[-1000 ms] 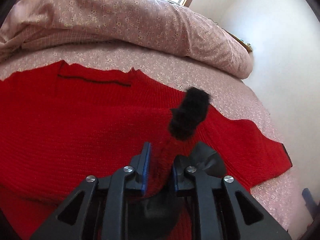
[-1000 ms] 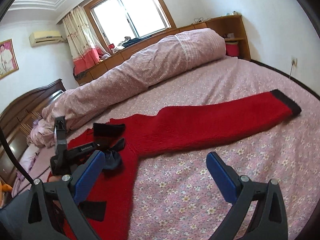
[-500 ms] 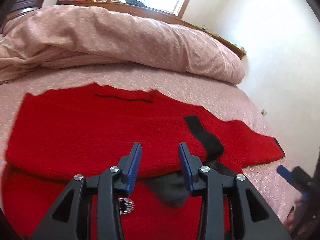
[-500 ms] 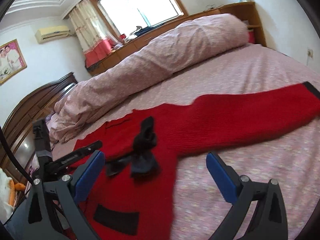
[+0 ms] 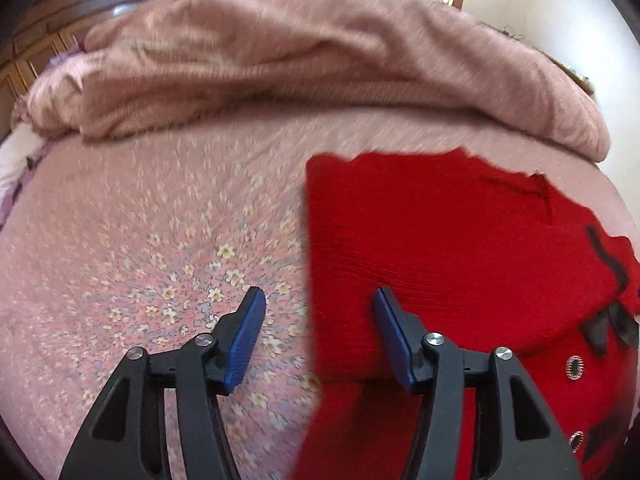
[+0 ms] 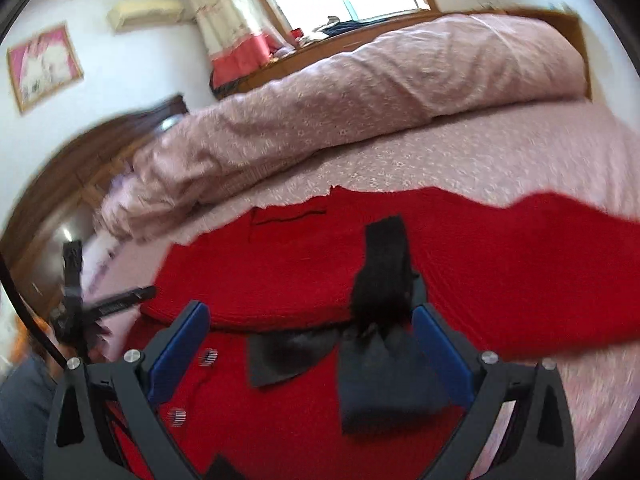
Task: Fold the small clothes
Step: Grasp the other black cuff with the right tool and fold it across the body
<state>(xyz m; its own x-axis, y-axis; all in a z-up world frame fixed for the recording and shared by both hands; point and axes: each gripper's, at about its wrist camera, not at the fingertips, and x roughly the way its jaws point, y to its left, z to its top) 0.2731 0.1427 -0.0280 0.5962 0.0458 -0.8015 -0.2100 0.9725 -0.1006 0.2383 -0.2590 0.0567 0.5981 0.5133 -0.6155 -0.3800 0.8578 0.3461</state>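
A: How is the sweater (image 5: 420,248) expected to handle?

B: A soft, limp knit is judged; some weight is likely, so sag is to be expected when it is lifted; nothing fragile is seen. It is spread on the bed (image 5: 140,220), below the rolled quilt (image 5: 320,60), with one sleeve already laid across the body and its black cuff (image 6: 386,256) on top.

A: Where should hold be taken?

B: A doubled edge or a cuff is preferred, since a single layer would stretch; the folded left edge lies just beside the left gripper (image 5: 318,320).

A: And the grippers?

B: The left gripper's jaws are opening, and nothing is held between them; only the sweater's edge is seen below. The right gripper (image 6: 310,334) is spread wide and empty, above the black bow (image 6: 292,354).

A: Is room left for moving?

B: Bare sheet is seen left of the sweater; the quilt bounds the far side; the bed's right edge cannot be made out.
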